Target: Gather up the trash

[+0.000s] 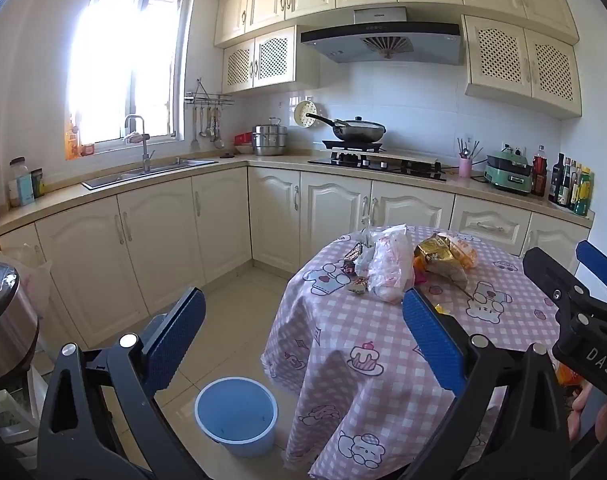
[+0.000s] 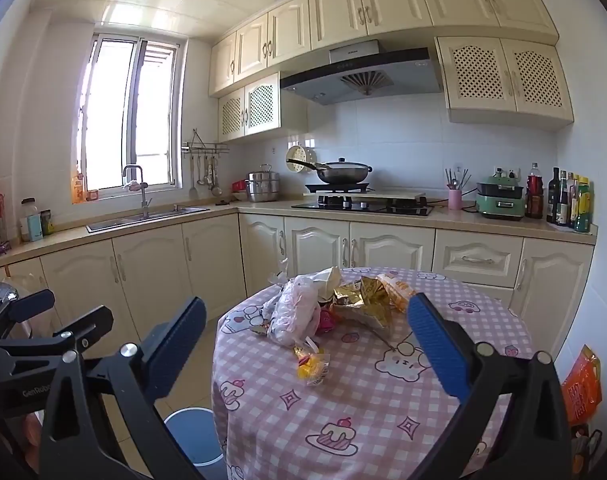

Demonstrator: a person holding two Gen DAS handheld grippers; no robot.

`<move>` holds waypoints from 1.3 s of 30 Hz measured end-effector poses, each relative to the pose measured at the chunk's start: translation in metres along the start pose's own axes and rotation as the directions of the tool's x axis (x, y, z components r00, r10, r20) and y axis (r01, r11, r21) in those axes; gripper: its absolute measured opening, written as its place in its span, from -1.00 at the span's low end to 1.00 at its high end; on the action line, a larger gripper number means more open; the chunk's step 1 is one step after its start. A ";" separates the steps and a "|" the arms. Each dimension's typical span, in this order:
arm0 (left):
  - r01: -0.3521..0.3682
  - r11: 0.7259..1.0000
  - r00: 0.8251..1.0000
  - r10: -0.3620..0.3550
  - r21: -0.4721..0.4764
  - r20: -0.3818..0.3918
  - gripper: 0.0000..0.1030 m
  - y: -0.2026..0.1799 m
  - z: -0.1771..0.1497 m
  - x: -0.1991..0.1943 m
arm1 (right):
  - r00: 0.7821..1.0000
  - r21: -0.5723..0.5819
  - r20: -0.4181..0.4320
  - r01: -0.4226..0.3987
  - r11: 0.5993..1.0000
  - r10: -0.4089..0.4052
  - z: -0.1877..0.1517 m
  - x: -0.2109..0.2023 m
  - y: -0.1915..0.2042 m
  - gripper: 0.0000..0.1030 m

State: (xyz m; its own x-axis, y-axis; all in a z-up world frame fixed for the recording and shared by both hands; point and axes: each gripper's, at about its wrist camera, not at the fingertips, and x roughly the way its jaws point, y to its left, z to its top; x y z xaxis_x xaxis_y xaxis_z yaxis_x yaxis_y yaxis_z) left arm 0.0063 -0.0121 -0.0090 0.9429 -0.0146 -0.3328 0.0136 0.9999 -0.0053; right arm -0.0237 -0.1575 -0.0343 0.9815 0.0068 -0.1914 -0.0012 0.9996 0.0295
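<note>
1. On the round desk (image 2: 383, 412) with the pink checked cloth, all the trash lies untouched, so I judge the task is at its very start and nothing is collected yet.
2. Beside the desk, on the tiled floor (image 1: 231, 304), stands the blue bucket (image 1: 236, 416); it looks empty inside, and I judge it is the place for the trash.
3. The biggest piece is the white and pink plastic bag (image 2: 293, 314), near the far left side of the desk top. Just beside it, to the right, lie the gold foil wrapper (image 2: 359, 300) and the orange snack packet (image 2: 397, 290).
4. The smaller pieces are the yellow wrapper (image 2: 312, 366), closest to the near edge, and some dark candy wrappers (image 1: 353, 258) close to the left rim, where they could slide off the hanging cloth.
5. The left claw (image 1: 303, 340) is spread wide and holds nothing; it hangs over the floor and the left edge of the desk.
6. The right claw (image 2: 307, 346) is also spread wide and empty, above the near part of the desk.
7. There is free room on the near half of the desk and on the floor around the bucket; the cabinets (image 1: 151, 256) are well apart.
</note>
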 end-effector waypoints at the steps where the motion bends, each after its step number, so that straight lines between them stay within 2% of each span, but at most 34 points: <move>1: 0.001 1.000 1.000 -0.001 0.001 -0.001 0.85 -0.001 0.000 0.000 | 1.000 0.002 -0.003 0.002 1.000 -0.002 0.001 -0.001 -0.001 0.91; 39: 0.002 1.000 1.000 -0.002 0.002 -0.013 0.85 0.000 -0.001 0.001 | 1.000 -0.010 -0.021 0.001 1.000 -0.001 0.006 -0.003 0.000 0.92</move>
State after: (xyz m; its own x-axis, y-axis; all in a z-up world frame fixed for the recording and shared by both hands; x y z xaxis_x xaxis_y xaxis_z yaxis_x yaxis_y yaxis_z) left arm 0.0065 -0.0121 -0.0101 0.9384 -0.0162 -0.3453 0.0158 0.9999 -0.0039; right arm -0.0259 -0.1577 -0.0282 0.9774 0.0062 -0.2115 -0.0021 0.9998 0.0196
